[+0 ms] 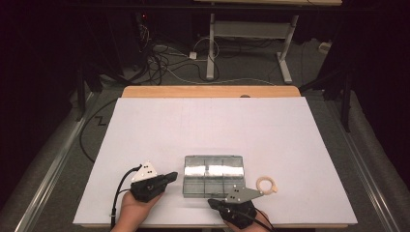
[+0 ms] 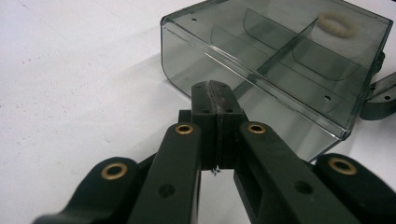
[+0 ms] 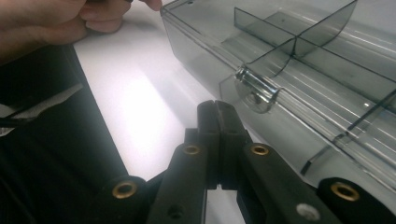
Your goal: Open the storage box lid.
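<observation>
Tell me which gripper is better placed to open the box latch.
Right. The right gripper, shut, points at the latch on the front of the box. The left gripper, also shut, sits at the box's left end, away from the latch.

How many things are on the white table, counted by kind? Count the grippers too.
Clear plastic box with compartments: 1
Tape ring: 1
Grippers, both with jaws shut: 2, the left gripper and the right gripper
Total: 4
</observation>
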The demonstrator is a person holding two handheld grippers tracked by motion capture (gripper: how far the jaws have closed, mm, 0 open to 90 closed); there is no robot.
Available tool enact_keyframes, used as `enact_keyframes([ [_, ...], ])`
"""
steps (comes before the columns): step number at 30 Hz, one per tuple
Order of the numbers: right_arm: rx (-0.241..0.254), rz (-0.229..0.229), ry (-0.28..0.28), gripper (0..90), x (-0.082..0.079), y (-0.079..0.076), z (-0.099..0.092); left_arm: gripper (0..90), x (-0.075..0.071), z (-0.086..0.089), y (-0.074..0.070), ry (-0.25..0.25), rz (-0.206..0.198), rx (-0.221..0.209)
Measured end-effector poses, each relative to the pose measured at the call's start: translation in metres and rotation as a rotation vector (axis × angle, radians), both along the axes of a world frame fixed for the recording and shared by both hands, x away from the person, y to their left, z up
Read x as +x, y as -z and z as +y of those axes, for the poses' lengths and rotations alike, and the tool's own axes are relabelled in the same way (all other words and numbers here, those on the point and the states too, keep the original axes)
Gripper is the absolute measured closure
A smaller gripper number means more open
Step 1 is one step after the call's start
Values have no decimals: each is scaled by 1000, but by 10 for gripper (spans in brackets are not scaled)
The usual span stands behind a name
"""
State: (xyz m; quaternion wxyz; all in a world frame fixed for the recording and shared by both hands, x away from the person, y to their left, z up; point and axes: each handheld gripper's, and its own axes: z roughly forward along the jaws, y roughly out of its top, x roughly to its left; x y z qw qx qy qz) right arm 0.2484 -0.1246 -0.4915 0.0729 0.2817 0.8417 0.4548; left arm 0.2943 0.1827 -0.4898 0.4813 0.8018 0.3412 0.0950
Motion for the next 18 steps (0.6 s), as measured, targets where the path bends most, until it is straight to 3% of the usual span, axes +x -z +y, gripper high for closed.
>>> enact_keyframes([
  [18, 30, 27, 40, 900, 3, 1, -5, 878, 0, 0, 0, -3, 1, -1],
])
